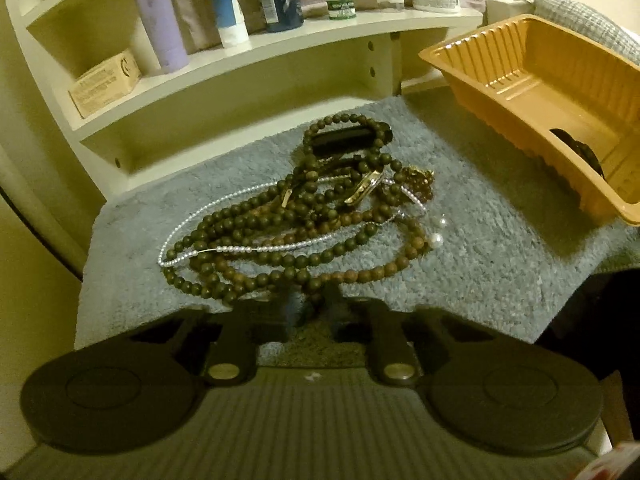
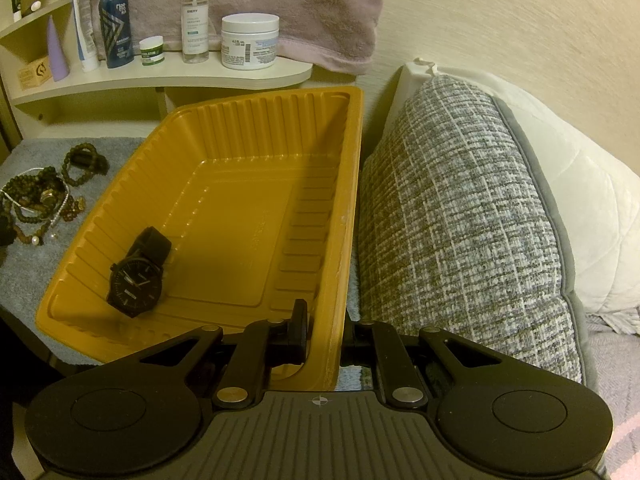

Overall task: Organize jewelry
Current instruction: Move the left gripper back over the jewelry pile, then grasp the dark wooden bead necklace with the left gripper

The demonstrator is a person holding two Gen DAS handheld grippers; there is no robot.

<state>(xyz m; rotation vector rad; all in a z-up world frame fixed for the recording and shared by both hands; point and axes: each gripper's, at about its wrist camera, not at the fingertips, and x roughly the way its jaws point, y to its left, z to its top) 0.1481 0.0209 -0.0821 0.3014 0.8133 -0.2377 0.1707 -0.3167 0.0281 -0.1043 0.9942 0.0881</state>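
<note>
Watch [image 2: 136, 276] in tray [image 2: 256, 120]; beads [image 1: 280, 220] left.

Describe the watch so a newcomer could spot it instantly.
Find the orange plastic tray on the grey towel, its wall pinched by the right tool. Inside, against its left wall, lies the black watch, the tray's only item, dark-faced, unlike the beaded necklaces outside.

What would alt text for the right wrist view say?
The right gripper is shut on the near wall of a tilted orange tray holding one black watch. Tangled bead necklaces lie left; a grey pillow sits right.
</note>
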